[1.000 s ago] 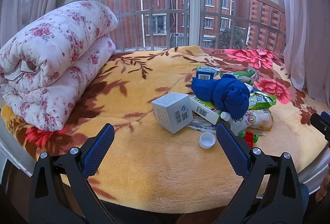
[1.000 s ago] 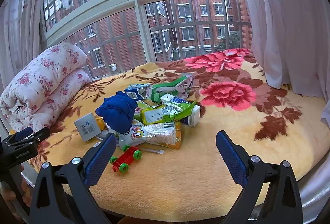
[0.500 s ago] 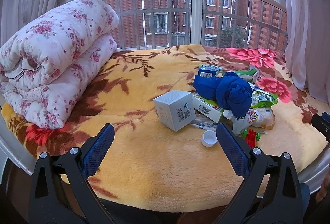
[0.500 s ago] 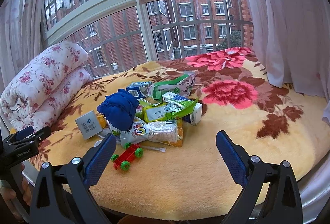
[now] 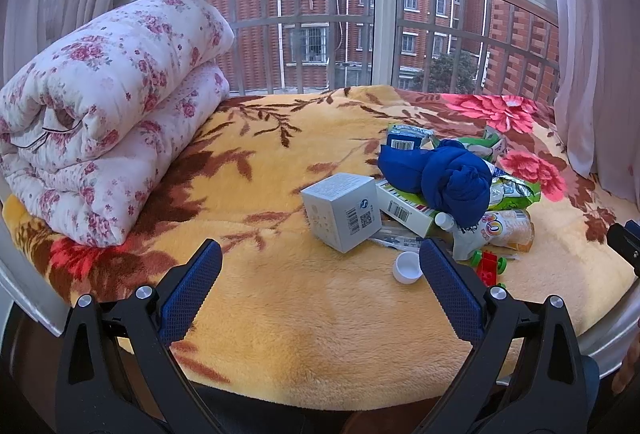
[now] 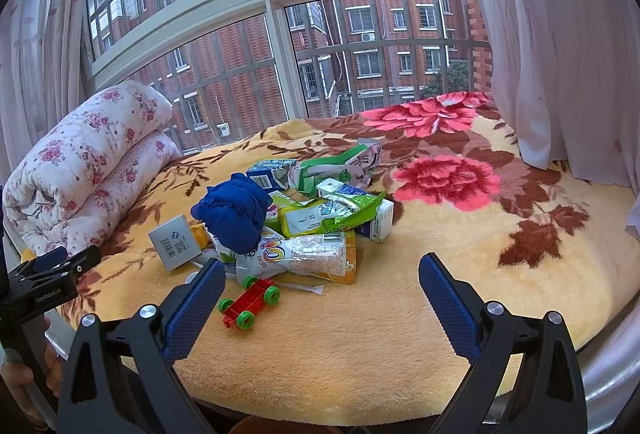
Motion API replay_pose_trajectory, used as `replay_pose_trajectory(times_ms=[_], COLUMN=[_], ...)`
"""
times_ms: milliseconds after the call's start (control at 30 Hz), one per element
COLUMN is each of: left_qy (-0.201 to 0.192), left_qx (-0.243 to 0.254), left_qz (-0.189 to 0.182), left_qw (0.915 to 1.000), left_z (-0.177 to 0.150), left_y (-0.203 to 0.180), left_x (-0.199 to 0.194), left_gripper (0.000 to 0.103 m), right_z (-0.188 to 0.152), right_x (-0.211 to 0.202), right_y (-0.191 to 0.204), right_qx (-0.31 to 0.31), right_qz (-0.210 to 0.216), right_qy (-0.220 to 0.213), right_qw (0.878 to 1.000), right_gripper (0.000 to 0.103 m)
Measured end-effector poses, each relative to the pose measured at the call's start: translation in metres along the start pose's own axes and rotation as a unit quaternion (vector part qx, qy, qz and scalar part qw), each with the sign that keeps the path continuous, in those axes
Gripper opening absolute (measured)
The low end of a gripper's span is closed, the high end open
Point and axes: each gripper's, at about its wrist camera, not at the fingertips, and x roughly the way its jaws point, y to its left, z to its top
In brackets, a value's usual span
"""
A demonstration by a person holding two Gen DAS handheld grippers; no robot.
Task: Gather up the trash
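Nearest the cameras, the left gripper (image 5: 318, 266) and the right gripper (image 6: 322, 280) both hover at the front edge of the flowered blanket (image 5: 280, 298), jaws spread wide with nothing between them. Just past the left gripper's right finger lies a small white cap (image 5: 407, 267), and ahead of the right gripper sits a red toy car (image 6: 250, 301) with green wheels. Behind these is the trash: a white cube box (image 5: 342, 211), a pale snack bag (image 6: 296, 254), green wrappers (image 6: 332, 212) and small cartons (image 6: 382, 220), all heaped together mid-blanket, with a knotted blue cloth (image 6: 236, 212) resting on top. A rolled floral quilt (image 5: 104, 106) lies well to the left, the window bars (image 5: 360, 34) beyond. The likely trouble is sorting: the toy and cloth touch the wrappers, so a careless pinch could drag them along, and the crinkled bags may slip from the pads or the plush pile may catch in the grip.
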Motion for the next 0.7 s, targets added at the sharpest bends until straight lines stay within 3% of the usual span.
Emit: replay_pose_trajectory(times_ms=[700], left_qy=[0.005], left_qx=[-0.005], left_qz=[0.002], left_qw=[1.0], left_z=[-0.0031], left_y=[0.0054], left_x=[0.0014], left_gripper=[0.097], right_z=[-0.0012], right_x=[0.0008], right_y=[0.001], right_qx=[-0.001], right_qz=[0.005], right_qy=[0.006], right_qw=[1.0], right_gripper=[0.096])
